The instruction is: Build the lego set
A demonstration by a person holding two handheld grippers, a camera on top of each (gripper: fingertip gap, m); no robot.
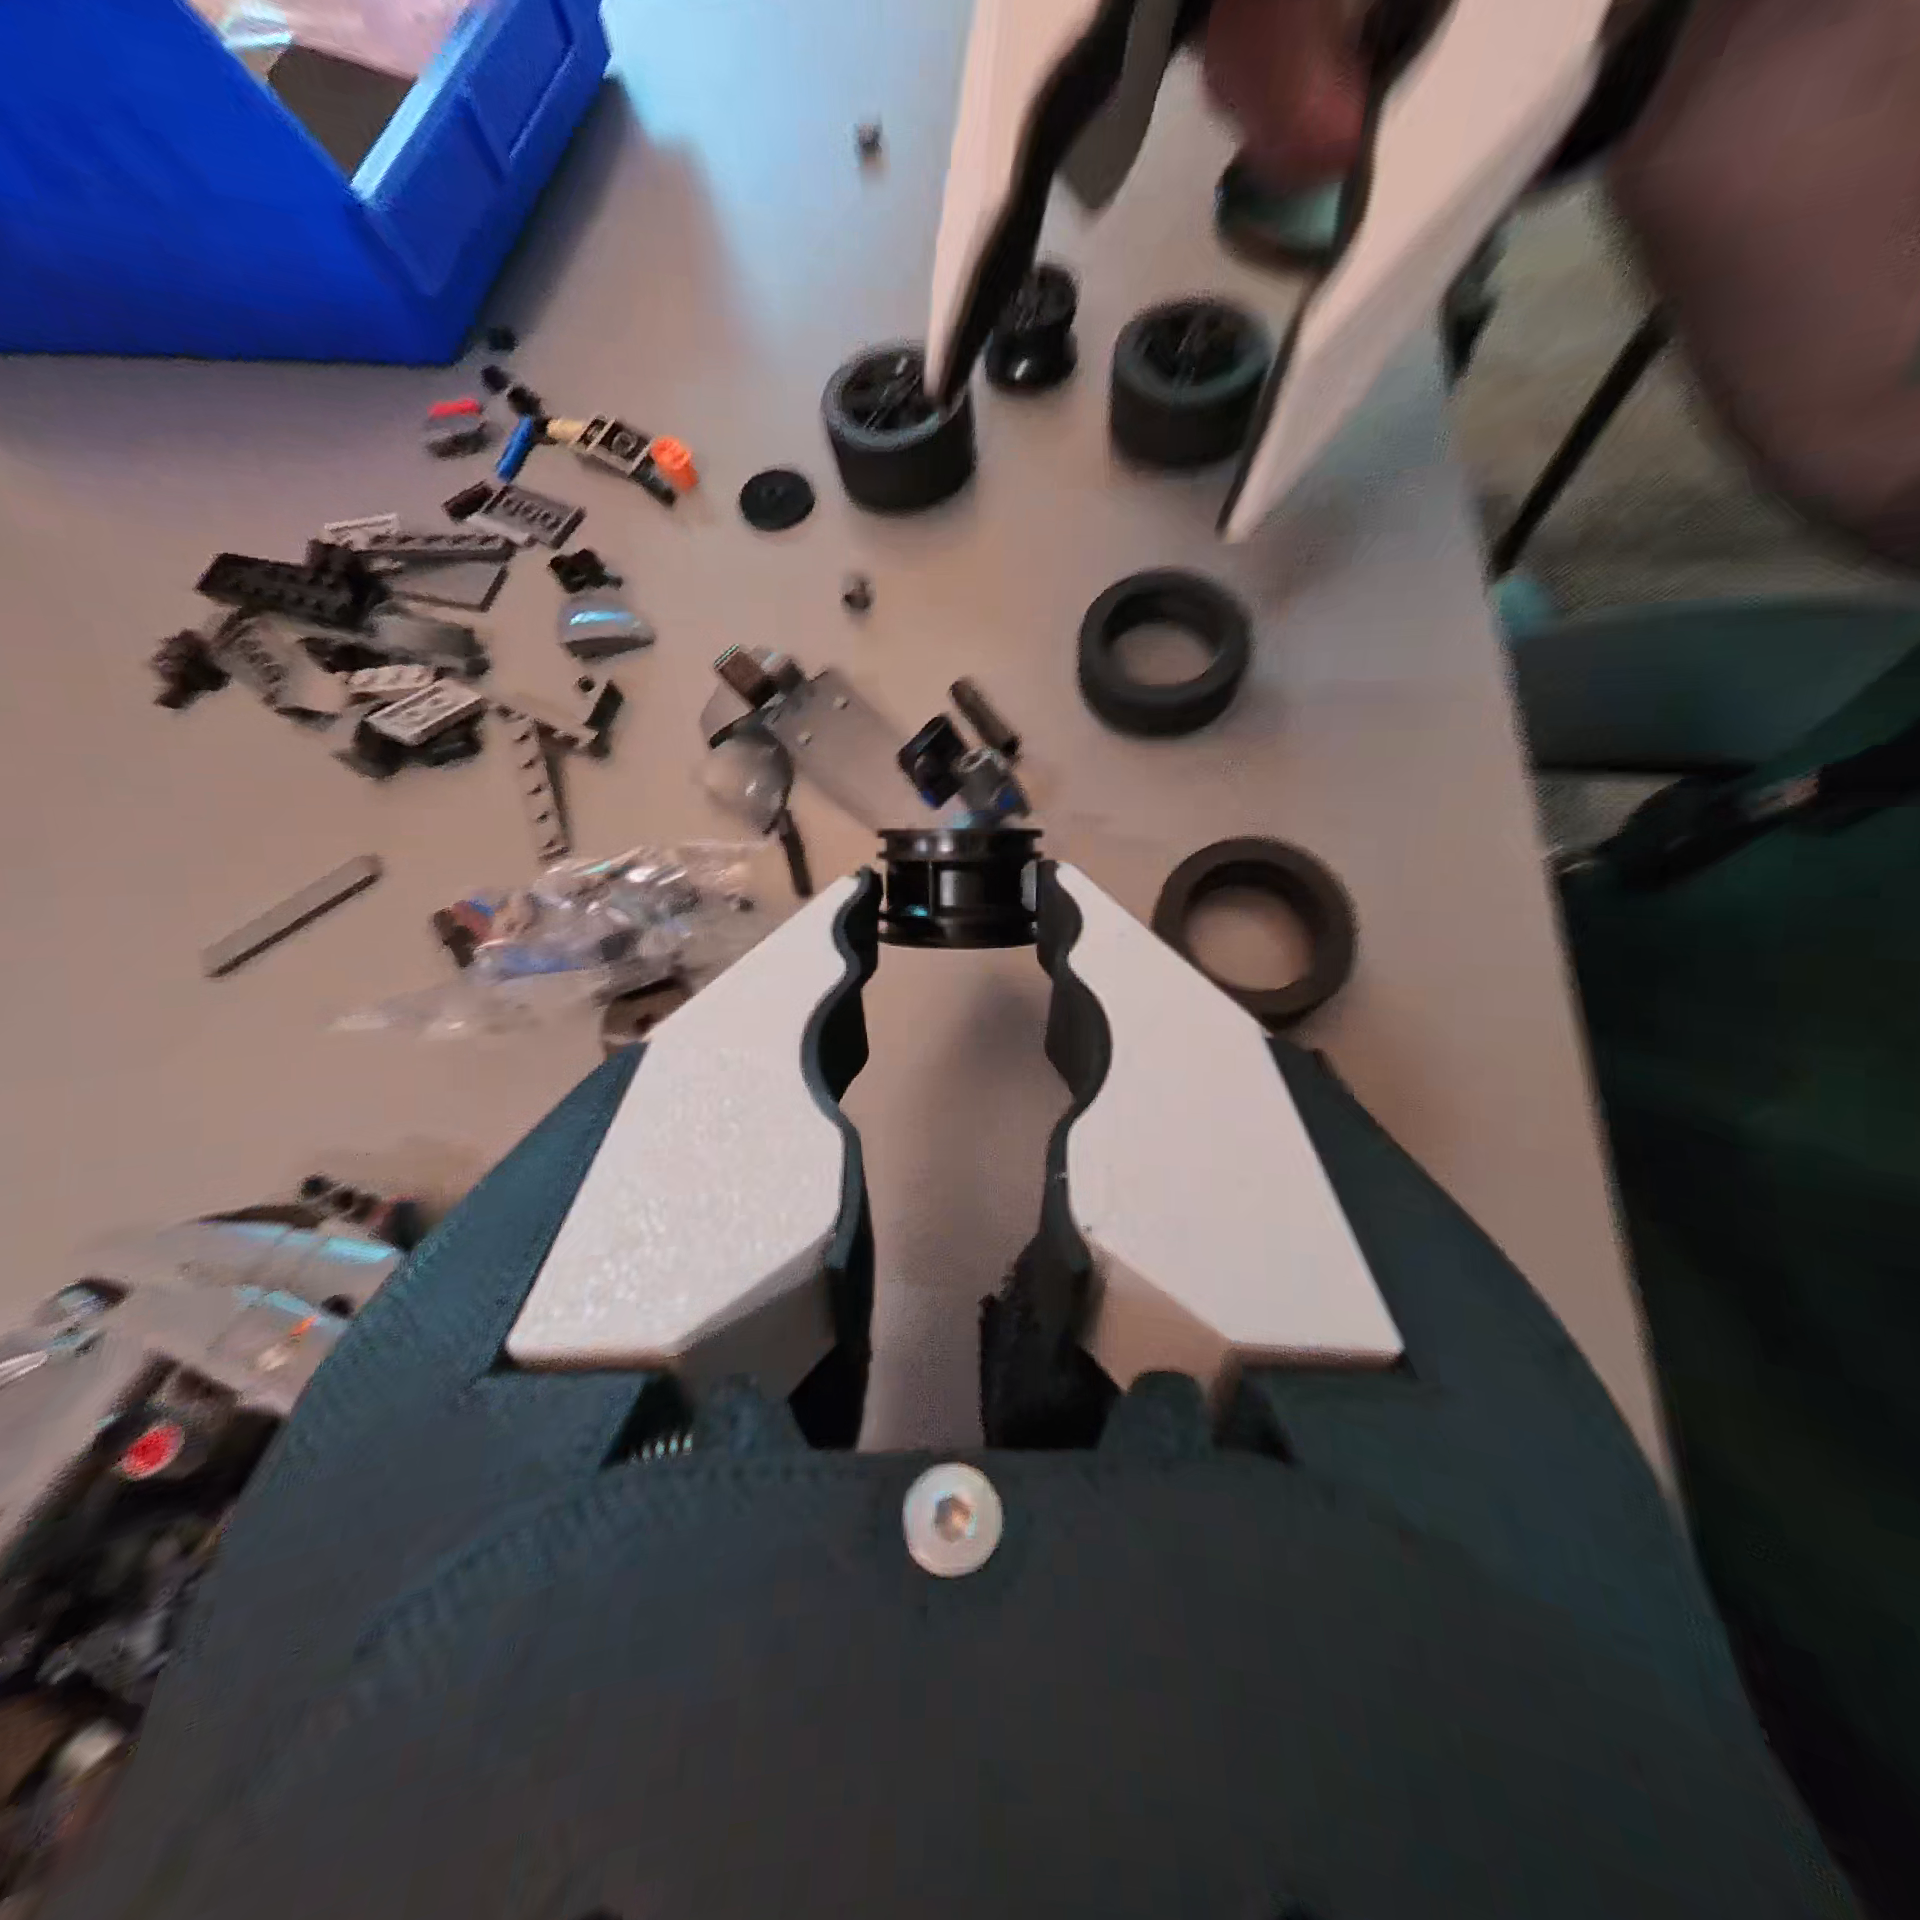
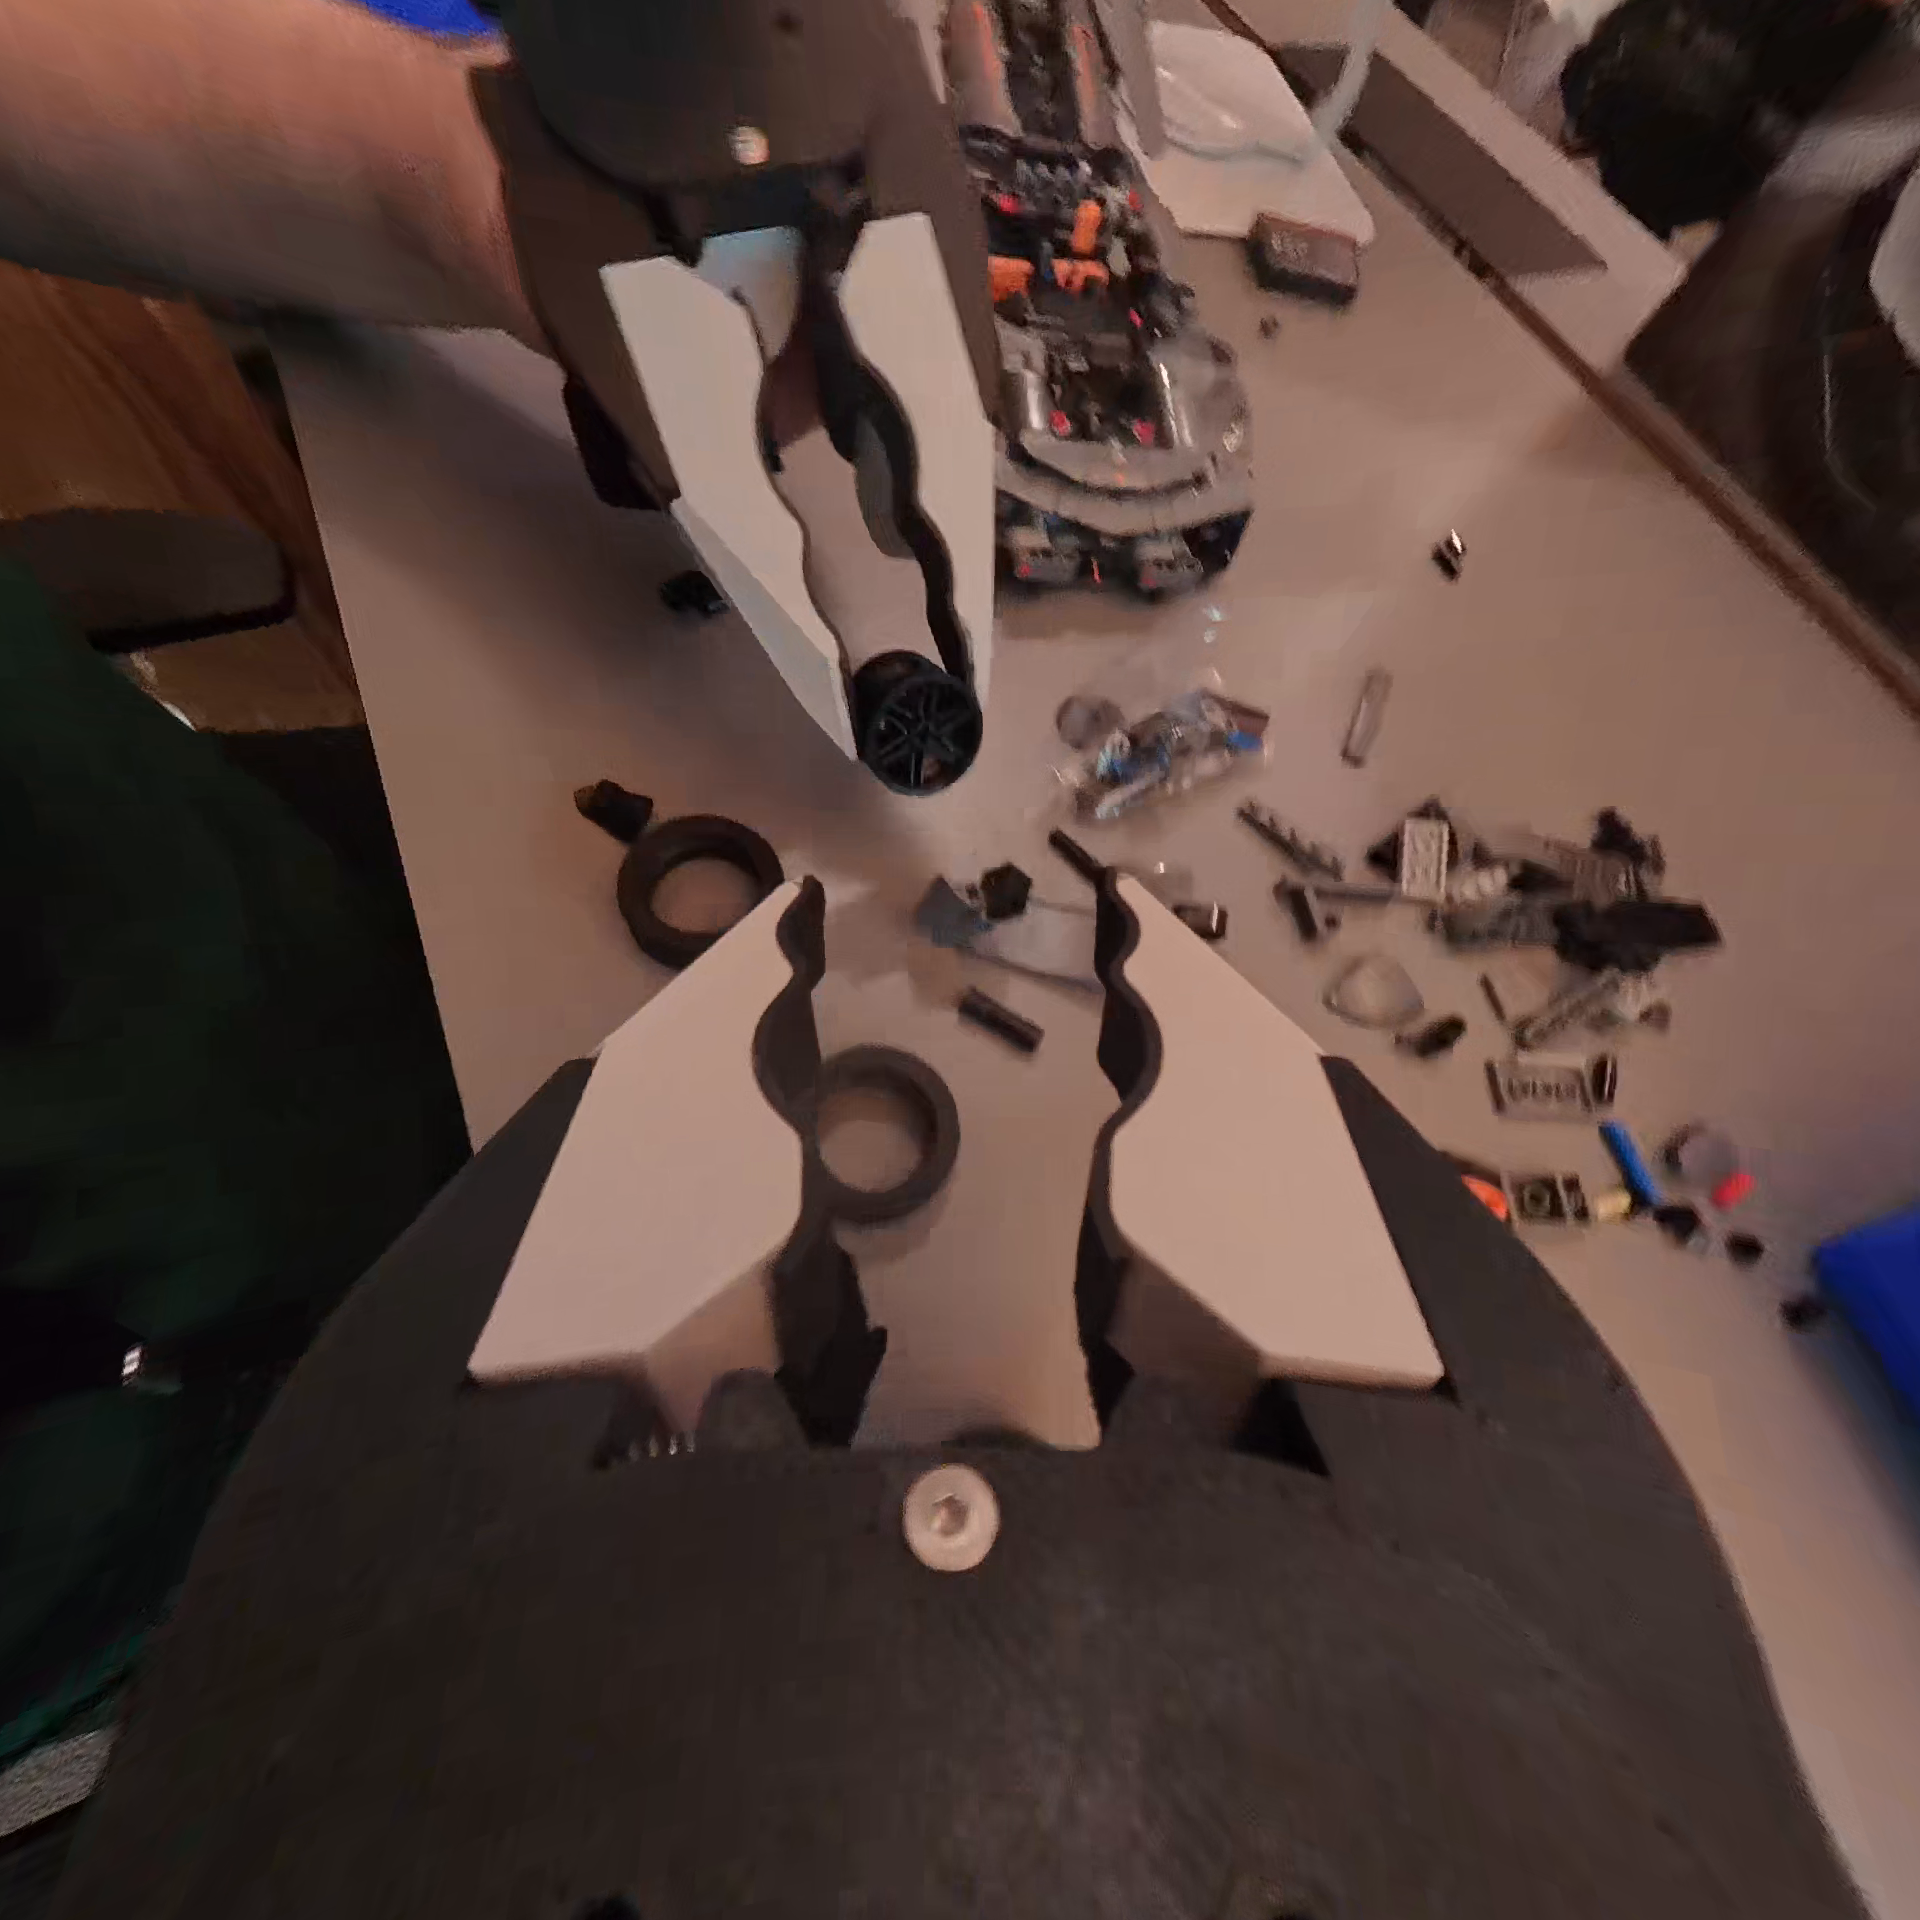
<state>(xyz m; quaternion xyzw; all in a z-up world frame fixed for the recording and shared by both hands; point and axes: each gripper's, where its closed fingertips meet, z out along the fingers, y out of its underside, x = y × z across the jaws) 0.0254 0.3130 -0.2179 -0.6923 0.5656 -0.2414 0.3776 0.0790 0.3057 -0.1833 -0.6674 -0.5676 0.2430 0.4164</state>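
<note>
My left gripper (image 1: 956,883) is shut on a black wheel rim (image 1: 956,909) and holds it by its tips above the table. In the right wrist view the same gripper (image 2: 912,694) shows with the rim (image 2: 920,732) end-on. My right gripper (image 2: 956,894) is open and empty, above a loose black tyre (image 2: 883,1132). A second loose tyre (image 2: 696,883) lies to the left. In the left wrist view the right gripper (image 1: 1091,457) hangs open over two tyred wheels (image 1: 899,426) (image 1: 1190,379) and a bare rim (image 1: 1029,327). The loose tyres (image 1: 1164,655) (image 1: 1257,930) lie nearer.
A partly built car model (image 2: 1112,416) stands at the far end of the table (image 2: 520,623). A pile of dark loose bricks (image 1: 364,623) and a clear plastic bag of parts (image 1: 603,925) lie on the left. A blue bin (image 1: 208,208) stands beyond them. The table edge (image 1: 1507,727) runs close on the right. The tips of one gripper are about 7 cm away from the tips of the other. From the left gripper's tips to the partly built car model (image 2: 1112,416) is close to 15 cm. The left camera catches it too, in the left wrist view (image 1: 183,1504).
</note>
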